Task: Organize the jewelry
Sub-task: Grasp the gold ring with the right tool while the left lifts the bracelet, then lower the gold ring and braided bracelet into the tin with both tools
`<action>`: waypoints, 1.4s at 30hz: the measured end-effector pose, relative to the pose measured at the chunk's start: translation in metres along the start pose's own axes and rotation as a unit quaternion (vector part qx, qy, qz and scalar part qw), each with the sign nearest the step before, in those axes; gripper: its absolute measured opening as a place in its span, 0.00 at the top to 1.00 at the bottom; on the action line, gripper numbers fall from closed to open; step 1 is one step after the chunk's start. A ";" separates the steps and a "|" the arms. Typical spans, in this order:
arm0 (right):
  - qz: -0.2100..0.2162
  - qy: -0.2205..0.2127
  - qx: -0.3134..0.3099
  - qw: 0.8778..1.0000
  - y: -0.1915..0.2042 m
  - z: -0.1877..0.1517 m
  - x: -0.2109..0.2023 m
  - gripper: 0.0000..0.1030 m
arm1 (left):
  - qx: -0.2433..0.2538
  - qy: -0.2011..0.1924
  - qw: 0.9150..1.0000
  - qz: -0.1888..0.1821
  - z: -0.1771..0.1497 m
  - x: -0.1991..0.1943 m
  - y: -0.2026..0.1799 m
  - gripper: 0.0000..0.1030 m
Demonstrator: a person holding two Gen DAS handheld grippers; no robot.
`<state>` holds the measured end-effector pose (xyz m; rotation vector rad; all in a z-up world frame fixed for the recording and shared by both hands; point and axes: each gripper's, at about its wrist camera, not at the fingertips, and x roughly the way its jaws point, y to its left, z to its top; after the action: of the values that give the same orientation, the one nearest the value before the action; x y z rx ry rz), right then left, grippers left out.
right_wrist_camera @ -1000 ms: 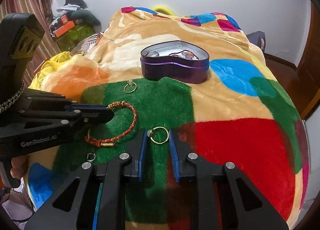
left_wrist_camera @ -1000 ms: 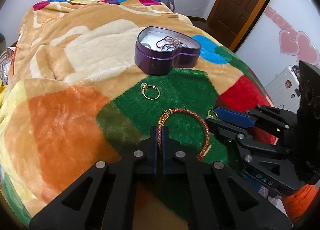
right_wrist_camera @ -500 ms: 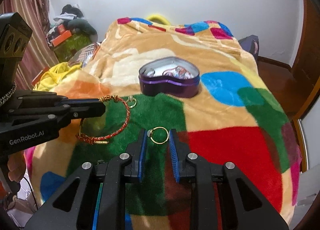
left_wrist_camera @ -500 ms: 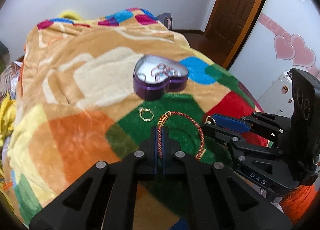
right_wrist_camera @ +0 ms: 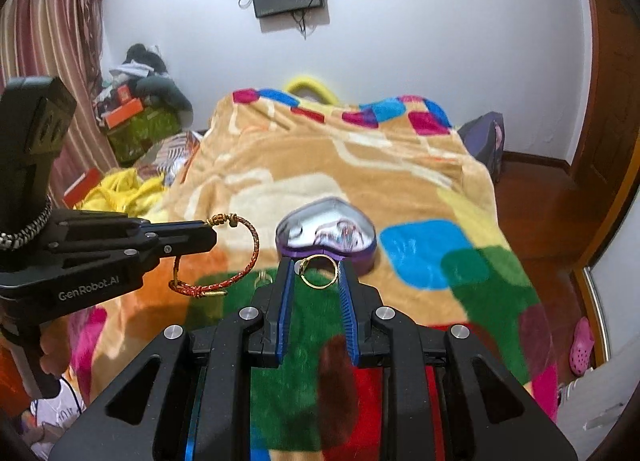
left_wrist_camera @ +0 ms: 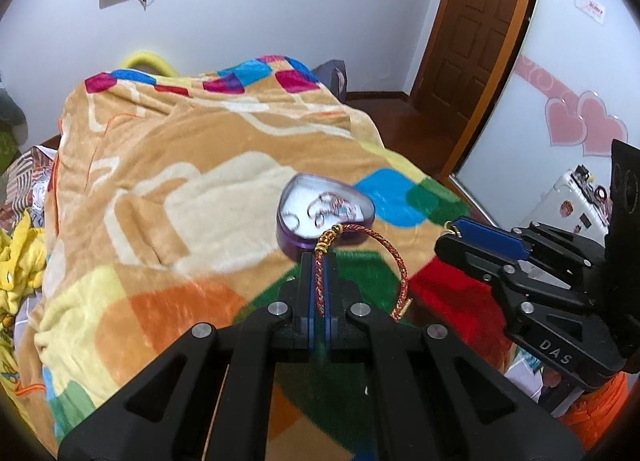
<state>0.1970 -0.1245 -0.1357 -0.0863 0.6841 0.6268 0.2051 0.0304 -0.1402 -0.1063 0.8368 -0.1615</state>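
Note:
My left gripper (left_wrist_camera: 319, 261) is shut on a red braided bracelet (left_wrist_camera: 394, 257) with gold beads; the bracelet (right_wrist_camera: 248, 257) hangs in the air from its tips, seen also in the right wrist view where that gripper (right_wrist_camera: 208, 227) comes in from the left. A gold ring (right_wrist_camera: 318, 270) sits pinched between the blue pads of my right gripper (right_wrist_camera: 317, 267), lifted off the blanket. Ahead of both lies a purple heart-shaped tin (left_wrist_camera: 324, 217) (right_wrist_camera: 326, 237), lid off, with several pieces of jewelry inside. Another gold ring (right_wrist_camera: 262, 279) lies on the green patch, partly hidden.
A patchwork fleece blanket (left_wrist_camera: 180, 189) covers the bed. Clutter and boxes (right_wrist_camera: 136, 117) pile up at the far left by a curtain. A wooden door (left_wrist_camera: 476, 41) stands at the right, wood floor (right_wrist_camera: 536, 197) beside the bed. A pink slipper (right_wrist_camera: 580, 345) lies on the floor.
Both grippers have risen off the blanket, the left carrying the bracelet and the right the ring. The tin now appears just beyond their tips, and more of the room shows.

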 end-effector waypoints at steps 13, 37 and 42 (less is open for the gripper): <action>-0.001 -0.025 0.000 1.000 -0.006 0.023 0.010 0.81 | -0.009 -0.039 0.999 0.009 0.036 0.005 0.016 0.99; 0.008 0.020 0.012 1.000 -0.026 0.031 0.075 0.81 | -0.002 0.005 1.000 0.017 0.053 0.080 0.030 0.99; 0.004 0.042 0.016 0.999 -0.032 0.027 0.090 0.81 | 0.014 0.017 0.999 0.023 0.051 0.094 0.027 0.99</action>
<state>0.2839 -0.0969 -0.1739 -0.0817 0.7763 0.6219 0.3077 0.0410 -0.1784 -0.0578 0.8699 -0.1327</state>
